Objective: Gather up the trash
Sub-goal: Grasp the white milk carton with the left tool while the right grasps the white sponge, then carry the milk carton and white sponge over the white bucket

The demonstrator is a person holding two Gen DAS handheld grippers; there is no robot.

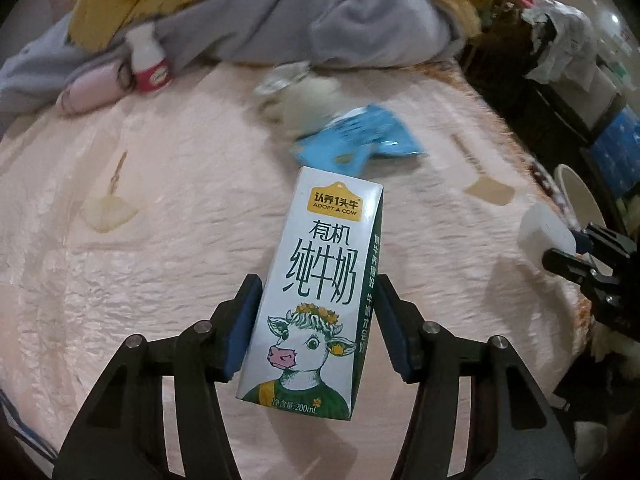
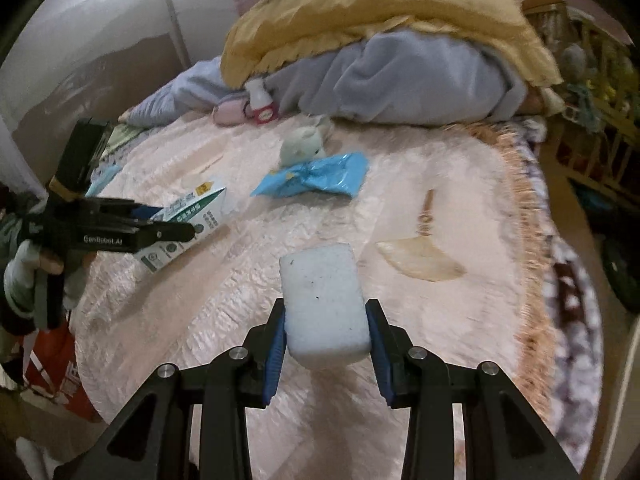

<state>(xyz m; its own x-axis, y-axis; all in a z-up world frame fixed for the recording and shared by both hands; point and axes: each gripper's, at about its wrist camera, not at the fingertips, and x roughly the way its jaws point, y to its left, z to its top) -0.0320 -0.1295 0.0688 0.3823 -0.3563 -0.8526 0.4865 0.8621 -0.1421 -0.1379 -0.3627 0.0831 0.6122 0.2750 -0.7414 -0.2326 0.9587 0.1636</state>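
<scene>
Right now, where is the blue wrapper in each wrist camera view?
Left wrist view: the blue wrapper lies on the pink bedspread, upper centre, just beyond the top of the milk carton.
Right wrist view: the wrapper lies centre, above the white foam block.
Shared landmark: the small white bottle with a red label by the grey blanket.
</scene>
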